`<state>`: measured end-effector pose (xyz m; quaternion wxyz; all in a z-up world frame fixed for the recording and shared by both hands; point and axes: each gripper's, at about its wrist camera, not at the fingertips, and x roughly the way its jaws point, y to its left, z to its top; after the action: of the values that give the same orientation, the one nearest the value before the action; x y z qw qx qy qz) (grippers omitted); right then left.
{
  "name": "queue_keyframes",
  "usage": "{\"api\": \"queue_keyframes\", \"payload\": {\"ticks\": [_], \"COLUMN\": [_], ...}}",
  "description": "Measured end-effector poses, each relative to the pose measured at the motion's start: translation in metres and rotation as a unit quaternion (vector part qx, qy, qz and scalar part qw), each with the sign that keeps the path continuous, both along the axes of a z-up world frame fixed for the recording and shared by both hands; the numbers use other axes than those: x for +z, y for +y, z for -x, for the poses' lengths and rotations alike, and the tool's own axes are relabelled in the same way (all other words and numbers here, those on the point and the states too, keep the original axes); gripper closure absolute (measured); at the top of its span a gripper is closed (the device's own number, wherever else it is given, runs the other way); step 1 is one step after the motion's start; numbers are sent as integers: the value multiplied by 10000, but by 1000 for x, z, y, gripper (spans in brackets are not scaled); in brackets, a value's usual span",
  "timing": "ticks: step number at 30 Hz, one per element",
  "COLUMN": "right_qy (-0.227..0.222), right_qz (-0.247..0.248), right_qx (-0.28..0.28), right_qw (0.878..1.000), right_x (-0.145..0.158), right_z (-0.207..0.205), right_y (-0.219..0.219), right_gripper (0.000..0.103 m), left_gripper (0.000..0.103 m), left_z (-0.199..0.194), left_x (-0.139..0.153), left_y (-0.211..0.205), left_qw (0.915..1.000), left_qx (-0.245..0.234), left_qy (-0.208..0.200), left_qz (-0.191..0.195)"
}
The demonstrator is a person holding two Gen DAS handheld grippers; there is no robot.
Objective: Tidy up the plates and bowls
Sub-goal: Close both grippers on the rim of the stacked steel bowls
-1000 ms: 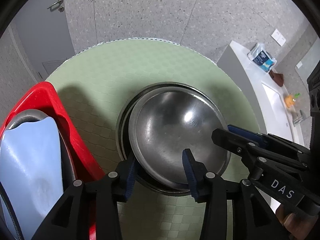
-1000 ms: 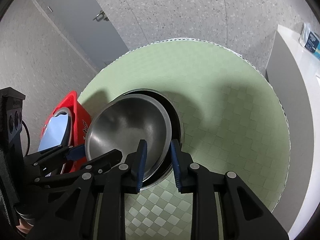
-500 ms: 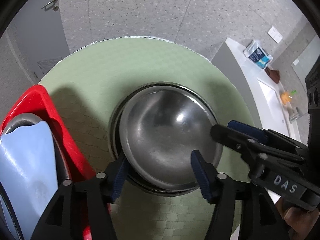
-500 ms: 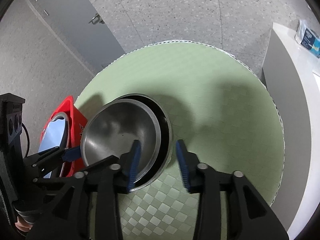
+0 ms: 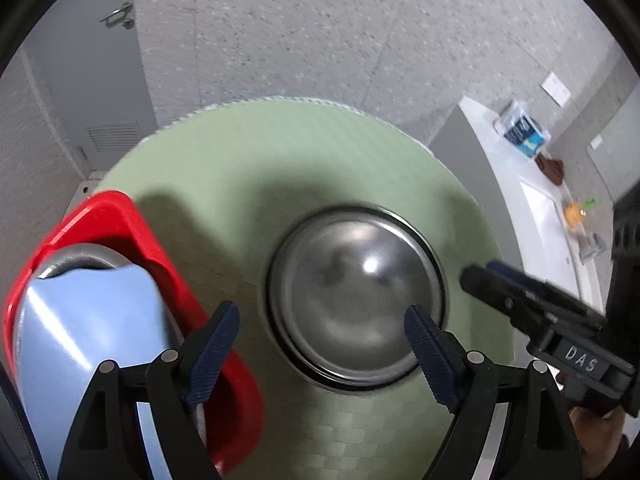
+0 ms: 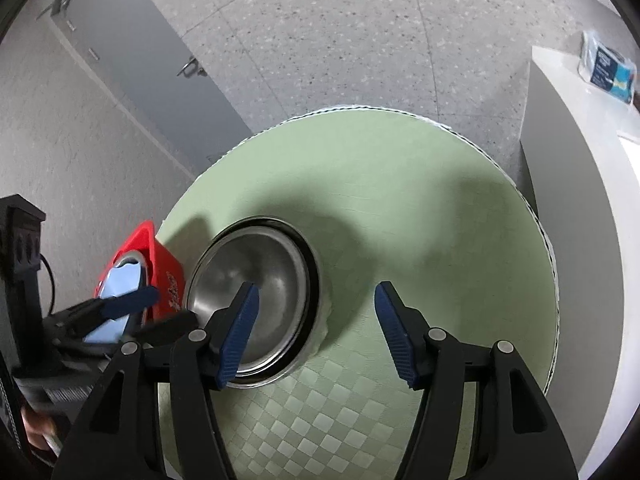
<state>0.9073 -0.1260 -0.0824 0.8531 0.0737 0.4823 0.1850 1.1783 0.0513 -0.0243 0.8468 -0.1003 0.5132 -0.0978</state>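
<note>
- Far left of the left wrist view: a red bin (image 5: 160,240) sits on the table (image 5: 320,152), with a pale blue plate (image 5: 88,332) and a steel rim behind it standing inside. Judged from this, more dishes wait there.
- Left claw (image 5: 322,344): its fingers stand wide apart and hold nothing. The left tip lies over the bin's near wall, the right tip over the lower right rim of the bowl (image 5: 356,292).
- The bowl is a round steel one, mouth up, nested in a wider dark-rimmed dish at frame centre, just right of the bin. Being round, it has no long axis; any rim point serves for a pinch.
- From the left claw the bowl lies straight ahead and slightly right, while the bin lies ahead and left. So I judge the left hand the nearer one for fetching the next dish from the bin.
- Right claw (image 6: 316,328): also spread apart and empty. In the right wrist view the bowl (image 6: 256,284) sits left of centre, half behind the left finger (image 6: 240,332); the right finger hangs over bare green table (image 6: 420,200).
- The bin (image 6: 140,252) lies at the far left of that view, beyond the bowl, so the right hand would have to cross the stack to reach it.
- Whether either claw touches the bowl I cannot tell; both appear clear above it.
</note>
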Motion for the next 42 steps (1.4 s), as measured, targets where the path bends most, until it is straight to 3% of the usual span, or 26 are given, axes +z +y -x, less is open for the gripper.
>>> {"api": "queue_keyframes", "payload": {"ticks": [5,15,22,26,31,35,36,37,42], "right_qy": [246,615,840,1020,1132,1122,1115,1111,1125], "right_qz": [-147,-422,-585,-661,-858,-906,-946,-985,-1102], "right_qx": [-67,32,51,-33,-9,-76,-89,-106,-161], "right_qw": [9996,9972,9947,9926,9899,9895,9892,9889,9874], "right_x": [-16,-40,-56,-65,-72,-73,-73,-73,-74], "right_z": [-6,-8,-13,-16,-19,-20,-20,-19,-19], "right_y": [-1,7,9,12,15,13,12,11,8], "right_gripper": [41,41,41,42,51,56,57,57,58], "left_gripper": [20,19,20,28,31,50,63,70,68], "left_z": [-9,-48,-69,-78,-82,-80,-77,-76,-76], "left_x": [-2,-16,-34,-47,-53,-57,-56,-57,-60], "left_y": [13,-2,-15,-27,-40,-49,-51,-54,-62], "left_qw": [9999,9986,9971,9947,9928,9918,9922,9931,9925], "left_qx": [124,-172,-315,-525,-568,-551,-593,-692,-705], "left_qy": [67,208,414,471,435,367,336,362,364], "left_qz": [-4,-454,-555,-742,-958,-1093,-1045,-879,-925]}}
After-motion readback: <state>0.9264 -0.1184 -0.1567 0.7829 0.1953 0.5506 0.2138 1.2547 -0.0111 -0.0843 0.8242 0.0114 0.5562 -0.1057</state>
